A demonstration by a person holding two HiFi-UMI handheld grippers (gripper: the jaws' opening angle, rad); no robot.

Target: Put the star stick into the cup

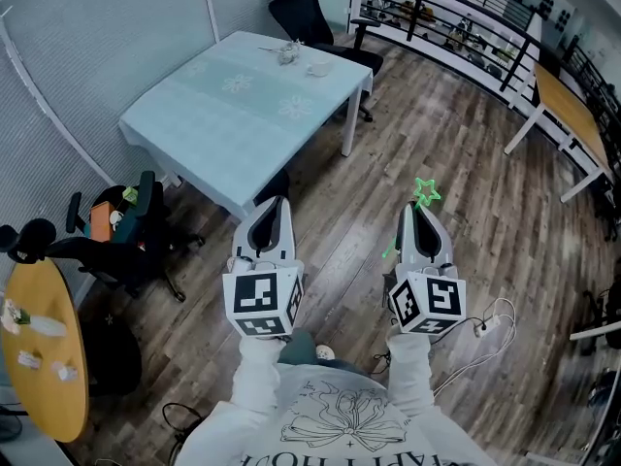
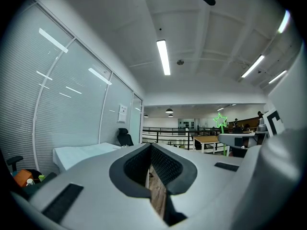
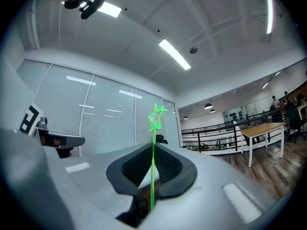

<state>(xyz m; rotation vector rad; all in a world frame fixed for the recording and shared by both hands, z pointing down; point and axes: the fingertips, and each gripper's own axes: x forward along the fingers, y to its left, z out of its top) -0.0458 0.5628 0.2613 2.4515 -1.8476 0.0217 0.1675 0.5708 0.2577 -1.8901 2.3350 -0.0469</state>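
the left tool (image 1: pixel 277 205) and right tool (image 1: pixel 419 212) have smooth matt grey plastic shells, with black ribbed rubbery pads (image 3: pixel 166 166) inside. the star stick (image 1: pixel 424 193) looks like glossy translucent green plastic. the floor (image 1: pixel 456 153) is grey-brown wood plank with a low sheen, and the far table (image 1: pixel 223 124) has a smooth, pale matt top.

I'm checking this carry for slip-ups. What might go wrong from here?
The star stick is thin and the right gripper pinches only its shaft, so it may tilt or slip on the way. The table stands far off, and nothing on it reads clearly as a cup.
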